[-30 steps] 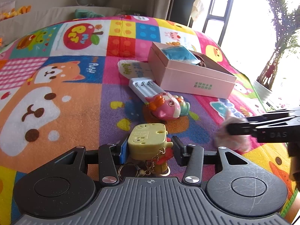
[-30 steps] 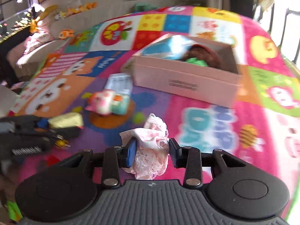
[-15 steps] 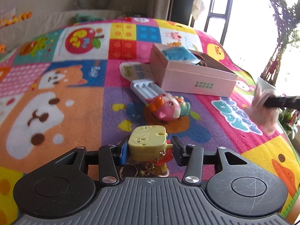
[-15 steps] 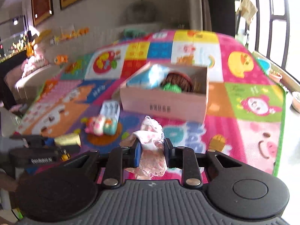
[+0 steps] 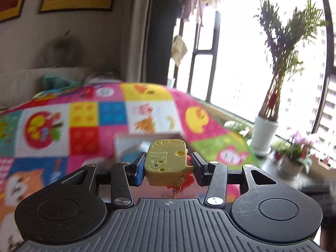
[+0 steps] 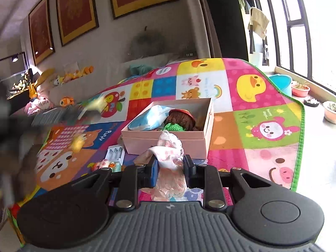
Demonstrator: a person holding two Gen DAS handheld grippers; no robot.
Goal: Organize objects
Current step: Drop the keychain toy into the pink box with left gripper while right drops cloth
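Observation:
My left gripper (image 5: 167, 169) is shut on a yellow keychain toy (image 5: 167, 162) with a gold chain and red charm hanging below, held high above the mat. My right gripper (image 6: 170, 171) is shut on a pink lace-trimmed cloth (image 6: 169, 161), held above the mat just in front of the open pink box (image 6: 168, 141). The box holds a blue packet, a brown item and a green ball. In the left wrist view the box (image 5: 126, 145) shows blurred behind the toy. In the right wrist view the left gripper is a dark blur at far left (image 6: 19, 126).
A colourful play mat (image 6: 262, 115) covers the floor. On it, left of the box, lie a clear plastic tray (image 6: 115, 153) and a pink fish toy (image 6: 106, 164). Potted plants (image 5: 265, 130) stand by the window on the right. Stuffed toys (image 6: 67, 100) lie at far left.
Both grippers have risen from the mat with their loads. The left wrist view has tilted up toward the window. The right gripper has moved up to the box's near side.

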